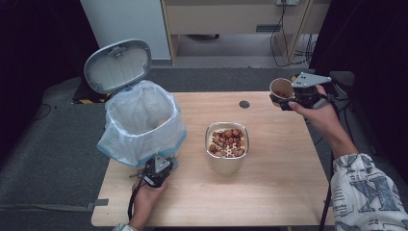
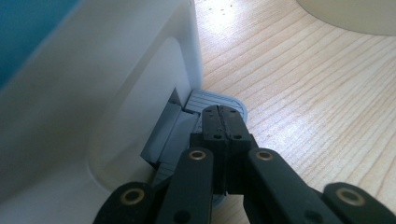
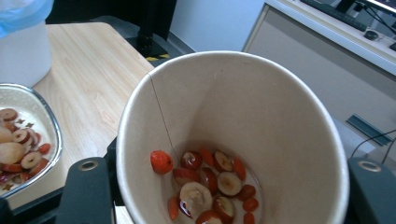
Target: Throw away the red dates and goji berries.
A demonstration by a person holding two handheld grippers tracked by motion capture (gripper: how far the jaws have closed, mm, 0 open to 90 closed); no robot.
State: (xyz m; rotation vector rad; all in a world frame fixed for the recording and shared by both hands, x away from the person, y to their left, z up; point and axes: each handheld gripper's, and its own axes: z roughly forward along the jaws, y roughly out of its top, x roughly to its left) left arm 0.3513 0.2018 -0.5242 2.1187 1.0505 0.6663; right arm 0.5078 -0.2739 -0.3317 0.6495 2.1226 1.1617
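A white pedal bin [image 1: 126,155] lined with a pale blue bag stands at the table's left, its grey lid [image 1: 118,65] raised. At its base, my left gripper [image 1: 160,162] is shut with its tips [image 2: 223,113] resting on the grey foot pedal [image 2: 211,99] against the bin's white wall [image 2: 116,93]. Above the table's far right corner my right gripper [image 1: 285,99] is shut on a paper cup [image 1: 280,89]. In the right gripper view the cup [image 3: 243,107] holds red date slices [image 3: 210,182] in its bottom, and the jaws clamp its sides.
A metal bowl [image 1: 223,166] of date slices sits mid-table, seen also as a bowl rim [image 3: 52,122] in the right gripper view. A dark round hole [image 1: 244,104] marks the table's far side. A wooden desk stands beyond the table.
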